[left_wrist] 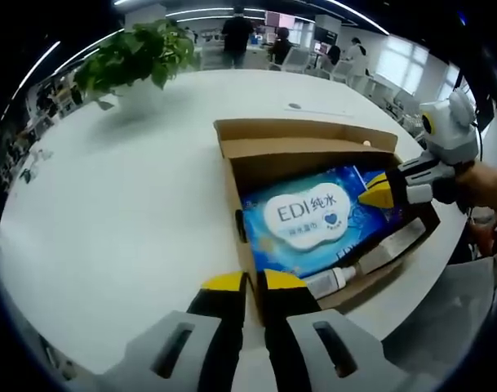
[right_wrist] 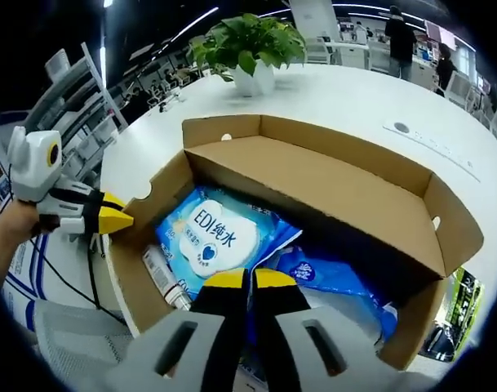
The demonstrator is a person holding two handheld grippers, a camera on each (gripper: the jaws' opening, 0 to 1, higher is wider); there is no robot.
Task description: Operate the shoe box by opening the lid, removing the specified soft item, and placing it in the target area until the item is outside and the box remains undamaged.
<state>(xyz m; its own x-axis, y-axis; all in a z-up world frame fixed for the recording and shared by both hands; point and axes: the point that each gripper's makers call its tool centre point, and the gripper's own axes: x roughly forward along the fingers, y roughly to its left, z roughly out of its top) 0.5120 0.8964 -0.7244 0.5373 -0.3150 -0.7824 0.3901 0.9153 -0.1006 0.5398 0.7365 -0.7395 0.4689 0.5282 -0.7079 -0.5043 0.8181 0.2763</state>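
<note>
Blue wipes pack (right_wrist: 211, 233) lies flat in the open shoe box (right_wrist: 330, 184) on the white desk (left_wrist: 109, 204), long axis along the box, directly ahead of the right claw (right_wrist: 248, 279), jaws together and empty; left claw (left_wrist: 252, 282), likewise closed, at the box's edge.

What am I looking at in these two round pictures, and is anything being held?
A person holds a two-jaw gripper in each hand; a camera rides on each. In the left gripper view, the left gripper pinches the near wall of the open cardboard shoe box on a white table. In the right gripper view, the right gripper reaches inside, jaws together at the blue wet wipes pack; whether it grips is unclear. A tube lies beside the pack, a potted plant behind.
</note>
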